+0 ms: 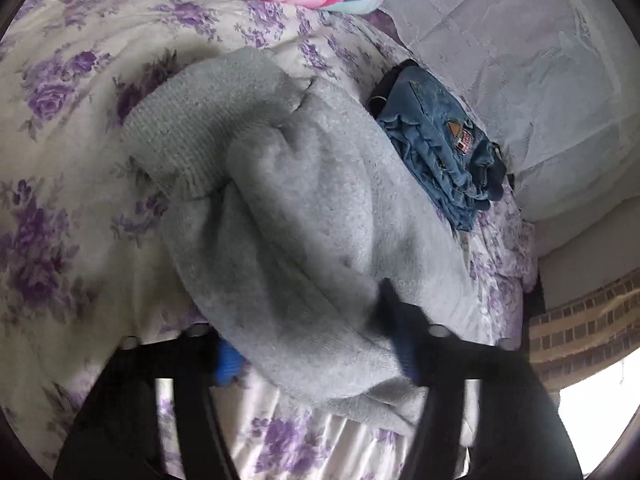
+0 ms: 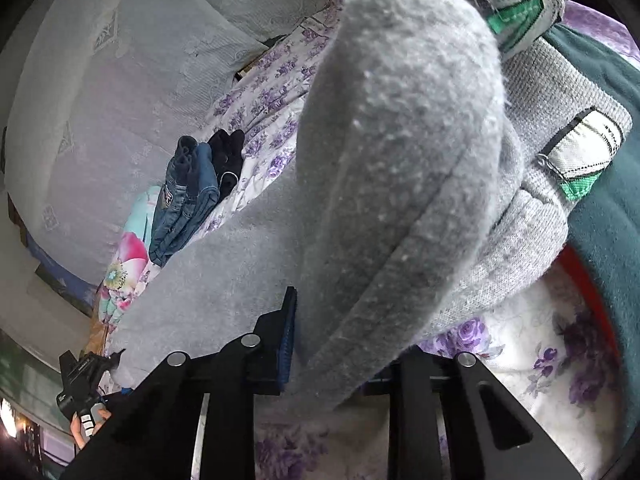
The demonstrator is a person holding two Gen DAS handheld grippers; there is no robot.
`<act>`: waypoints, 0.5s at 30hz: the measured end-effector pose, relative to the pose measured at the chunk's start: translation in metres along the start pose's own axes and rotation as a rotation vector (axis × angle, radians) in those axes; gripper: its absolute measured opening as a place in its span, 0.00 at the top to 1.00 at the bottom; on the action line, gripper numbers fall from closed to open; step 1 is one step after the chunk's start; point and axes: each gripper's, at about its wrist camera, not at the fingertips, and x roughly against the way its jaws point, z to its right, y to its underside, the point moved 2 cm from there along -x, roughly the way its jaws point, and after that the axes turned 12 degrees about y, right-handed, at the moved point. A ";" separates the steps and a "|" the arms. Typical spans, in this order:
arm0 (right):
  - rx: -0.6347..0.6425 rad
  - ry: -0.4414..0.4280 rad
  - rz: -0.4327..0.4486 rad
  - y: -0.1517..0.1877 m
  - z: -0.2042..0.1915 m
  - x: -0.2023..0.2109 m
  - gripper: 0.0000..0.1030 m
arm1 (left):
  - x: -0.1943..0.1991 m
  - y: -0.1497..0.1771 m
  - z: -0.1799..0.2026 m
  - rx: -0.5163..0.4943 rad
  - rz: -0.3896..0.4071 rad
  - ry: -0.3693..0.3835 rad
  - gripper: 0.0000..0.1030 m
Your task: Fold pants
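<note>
We have both grippers clamped on the grey sweatpants (image 1: 304,216) lying on the floral bedsheet (image 1: 52,184): left gripper (image 1: 316,356) and right gripper (image 2: 340,344) at six o'clock. We should lift evenly, keeping the fabric taut.

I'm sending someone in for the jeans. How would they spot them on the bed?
On the purple-flowered bedspread, look toward the white pillows. The folded blue jeans lie there beside the grey fleece pants, with dark socks next to them. They are the only denim, with a small patch on top.
</note>
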 end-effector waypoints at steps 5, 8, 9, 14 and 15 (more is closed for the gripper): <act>0.024 -0.017 0.061 0.002 -0.001 0.019 0.84 | 0.025 0.002 -0.002 0.003 -0.005 0.086 0.76; 0.037 -0.066 0.098 0.009 -0.005 0.046 0.84 | 0.070 0.012 0.008 -0.067 0.036 0.102 0.77; 0.043 -0.091 0.095 0.017 -0.009 0.057 0.84 | 0.086 0.017 0.010 -0.093 0.054 0.098 0.77; 0.179 -0.122 0.008 0.070 -0.032 0.094 0.79 | 0.172 0.057 -0.019 -0.169 0.109 0.044 0.75; 0.206 -0.101 -0.039 0.082 -0.033 0.092 0.76 | 0.181 0.067 -0.034 -0.161 0.095 0.001 0.74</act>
